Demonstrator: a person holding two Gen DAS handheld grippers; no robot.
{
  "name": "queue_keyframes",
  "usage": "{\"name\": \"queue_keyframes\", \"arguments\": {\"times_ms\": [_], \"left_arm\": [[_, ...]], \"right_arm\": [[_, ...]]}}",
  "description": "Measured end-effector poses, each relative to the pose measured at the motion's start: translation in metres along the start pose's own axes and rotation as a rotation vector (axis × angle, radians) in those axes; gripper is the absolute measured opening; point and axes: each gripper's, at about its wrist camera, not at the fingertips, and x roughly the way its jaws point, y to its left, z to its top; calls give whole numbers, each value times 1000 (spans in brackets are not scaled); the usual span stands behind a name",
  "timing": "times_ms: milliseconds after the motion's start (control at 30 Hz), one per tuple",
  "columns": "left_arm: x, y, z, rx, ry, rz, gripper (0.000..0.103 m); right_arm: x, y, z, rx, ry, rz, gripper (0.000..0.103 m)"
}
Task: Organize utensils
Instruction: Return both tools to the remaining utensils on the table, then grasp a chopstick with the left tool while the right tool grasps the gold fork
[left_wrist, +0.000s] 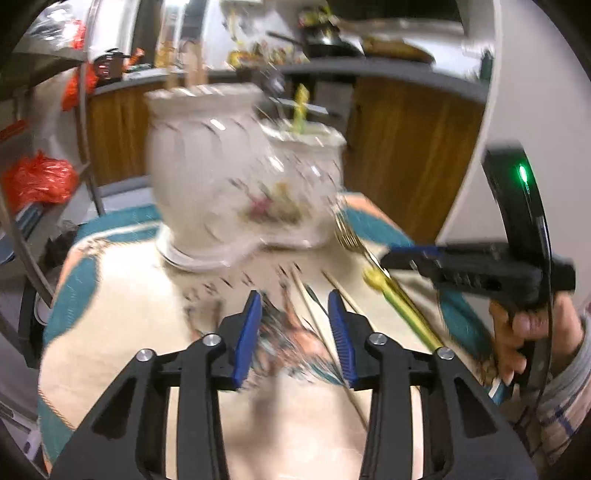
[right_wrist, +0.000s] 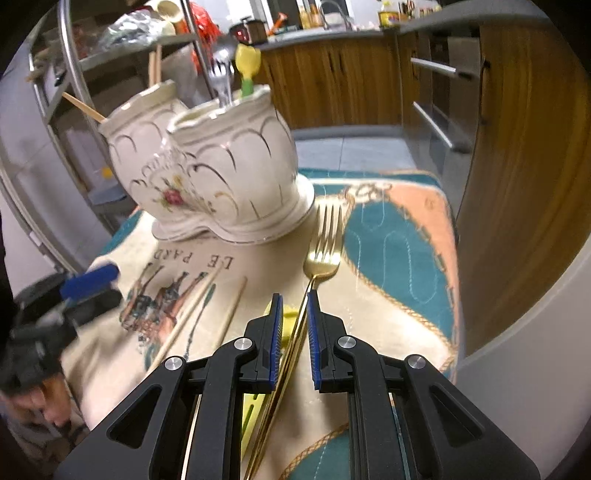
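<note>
Over the counter's middle, the left wrist view shows the left gripper (left_wrist: 295, 302) with its fingers (left_wrist: 248, 334) released and apart, nothing between them, above the printed cloth (left_wrist: 110, 332). Chopsticks (left_wrist: 314, 314) lie just past the right finger. The blurred double vase (left_wrist: 207, 177) stands at the far edge; bare cloth lies open between it and the fingers. At right, the right gripper (left_wrist: 402, 254) reaches in over a gold fork (left_wrist: 351, 236) and a green-yellow utensil (left_wrist: 406, 306), a hand (left_wrist: 517, 332) on its grip.

From the right wrist view, the right gripper (right_wrist: 294, 295) has its fingers (right_wrist: 275, 332) nearly shut around the fork (right_wrist: 325, 243) handle; contact cannot be told. The fork's tines point at the vase (right_wrist: 229, 166) foot. Only here the vase shows sharp, holding a silver fork (right_wrist: 221, 74), a yellow utensil (right_wrist: 246, 62) and chopsticks (right_wrist: 83, 107). The cloth's right edge has open room. The left gripper (right_wrist: 88, 282) shows blurred at left.
</note>
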Motion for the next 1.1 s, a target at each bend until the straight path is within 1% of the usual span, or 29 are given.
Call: {"name": "queue_keyframes", "arguments": {"times_ms": [133,267,300,400,433,533,567,633,667,767,900,1100], "left_arm": [[16,-16,-9,53,81,-7,36],[27,-24,-16,85,132,12,36],[30,-25,-17,90,141,16,35],[31,-29,-19,118,143,43,33],[31,-30,-19,123,142,48,31],[30,-30,-20,130,143,66,16],[33,-33,-20,129,145,67,14],[32,-32,-21,122,148,68,14],[30,-29,-21,117,148,73,11],[28,-21,-21,103,154,84,5],[20,-10,-23,92,168,87,5],[15,-8,-25,121,205,92,5]], "right_arm": [[11,0,-1,-1,29,-20,14],[12,-1,-2,7,31,-6,14],[12,-2,-3,15,30,-2,11],[10,-6,-5,34,28,19,10],[8,-6,-5,36,26,20,10],[6,-12,-5,40,23,16,9],[4,-13,-7,41,21,11,8],[0,-16,-9,41,19,-2,8],[-2,-18,-10,40,19,-5,8],[-7,-20,-16,39,23,-14,8],[-14,-16,-26,24,37,-30,8],[-25,-4,-38,-41,89,-64,8]]}}
